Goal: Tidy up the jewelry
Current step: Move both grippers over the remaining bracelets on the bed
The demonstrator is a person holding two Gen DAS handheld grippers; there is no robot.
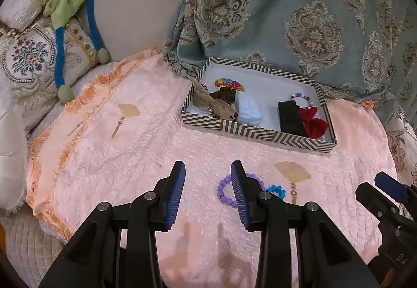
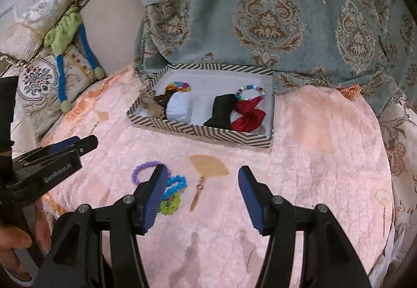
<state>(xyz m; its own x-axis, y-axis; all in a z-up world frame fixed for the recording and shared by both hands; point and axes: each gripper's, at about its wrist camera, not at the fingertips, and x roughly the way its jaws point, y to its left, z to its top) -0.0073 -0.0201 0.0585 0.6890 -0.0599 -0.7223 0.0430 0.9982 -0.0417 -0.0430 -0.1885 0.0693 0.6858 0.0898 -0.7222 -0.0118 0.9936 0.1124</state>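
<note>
A striped box (image 1: 256,131) (image 2: 198,130) sits on the pink cloth and holds a rainbow bracelet (image 1: 229,84), a white scrunchie (image 1: 249,109), a black band (image 1: 290,117), a red bow (image 1: 314,123) and a pastel bead bracelet (image 2: 250,91). A purple bead bracelet (image 1: 224,191) (image 2: 143,169), a blue bracelet (image 1: 276,190) (image 2: 177,182) and a green one (image 2: 170,204) lie on the cloth near me. My left gripper (image 1: 208,170) is open, its right finger over the purple bracelet. My right gripper (image 2: 203,173) is open and empty, its left finger over the blue bracelet.
The pink cloth (image 1: 130,147) covers a cushion and has printed fan motifs (image 2: 208,165). A blue-green patterned curtain (image 1: 312,14) hangs behind the box. Embroidered pillows (image 1: 28,58) and a green and blue soft toy (image 1: 70,9) lie at the left.
</note>
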